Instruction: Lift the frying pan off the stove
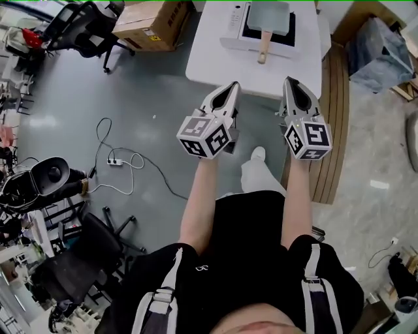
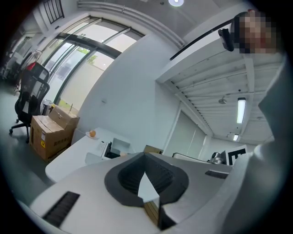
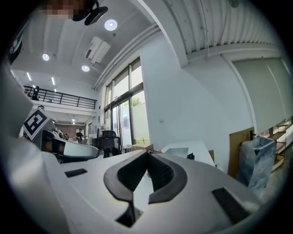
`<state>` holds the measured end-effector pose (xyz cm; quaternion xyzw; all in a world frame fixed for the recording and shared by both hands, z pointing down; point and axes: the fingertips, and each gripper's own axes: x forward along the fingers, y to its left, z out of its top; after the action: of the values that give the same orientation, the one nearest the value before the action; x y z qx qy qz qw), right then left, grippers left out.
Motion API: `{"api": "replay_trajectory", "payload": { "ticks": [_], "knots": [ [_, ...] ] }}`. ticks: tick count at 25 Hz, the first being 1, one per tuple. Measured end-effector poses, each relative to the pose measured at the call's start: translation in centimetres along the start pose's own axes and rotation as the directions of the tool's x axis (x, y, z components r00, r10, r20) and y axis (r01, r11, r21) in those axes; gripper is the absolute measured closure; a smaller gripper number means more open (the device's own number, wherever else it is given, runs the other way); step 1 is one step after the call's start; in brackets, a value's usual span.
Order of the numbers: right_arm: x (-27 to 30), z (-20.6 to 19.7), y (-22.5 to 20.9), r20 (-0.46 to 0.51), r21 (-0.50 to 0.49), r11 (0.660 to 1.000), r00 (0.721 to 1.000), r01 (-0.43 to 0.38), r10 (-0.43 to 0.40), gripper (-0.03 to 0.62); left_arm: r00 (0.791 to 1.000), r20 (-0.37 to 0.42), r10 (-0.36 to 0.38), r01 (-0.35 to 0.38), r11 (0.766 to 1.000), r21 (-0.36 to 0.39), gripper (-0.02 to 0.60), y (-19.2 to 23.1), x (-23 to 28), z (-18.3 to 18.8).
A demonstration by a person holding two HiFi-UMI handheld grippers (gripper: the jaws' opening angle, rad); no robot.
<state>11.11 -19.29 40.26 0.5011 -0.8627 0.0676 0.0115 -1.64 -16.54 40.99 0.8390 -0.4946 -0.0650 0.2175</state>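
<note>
A grey square frying pan [image 1: 268,15] with a wooden handle [image 1: 264,48] rests on a white stove [image 1: 234,26] on a white table [image 1: 212,62] at the top of the head view. My left gripper [image 1: 232,87] and right gripper [image 1: 289,81] hover side by side over the table's near edge, short of the stove. Both point toward it, shut, with nothing between the jaws. In the left gripper view the left gripper [image 2: 145,155] points level at the distant stove [image 2: 106,149]. In the right gripper view the right gripper [image 3: 147,153] faces the table [image 3: 194,148].
A cardboard box [image 1: 153,23] and an office chair [image 1: 81,26] stand left of the table. A power strip with cables [image 1: 116,161] lies on the floor. Wooden planks [image 1: 334,124] and a plastic-wrapped bundle [image 1: 382,49] are on the right. An orange [image 2: 92,133] sits on the table's far end.
</note>
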Motion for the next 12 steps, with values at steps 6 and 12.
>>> {"api": "replay_trajectory", "payload": {
  "ticks": [6,12],
  "knots": [
    [3.8,2.3,-5.2,-0.011,0.017,1.0,1.0,-0.005,0.005,0.595,1.0,-0.001,0.007,-0.007,1.0,-0.014,0.589,0.3,6.4,2.8],
    [4.7,3.7,-9.0,-0.002,0.041,0.999,1.0,0.007,-0.007,0.595,0.999,-0.029,0.024,-0.024,1.0,-0.011,0.589,1.1,9.6,3.9]
  ]
}}
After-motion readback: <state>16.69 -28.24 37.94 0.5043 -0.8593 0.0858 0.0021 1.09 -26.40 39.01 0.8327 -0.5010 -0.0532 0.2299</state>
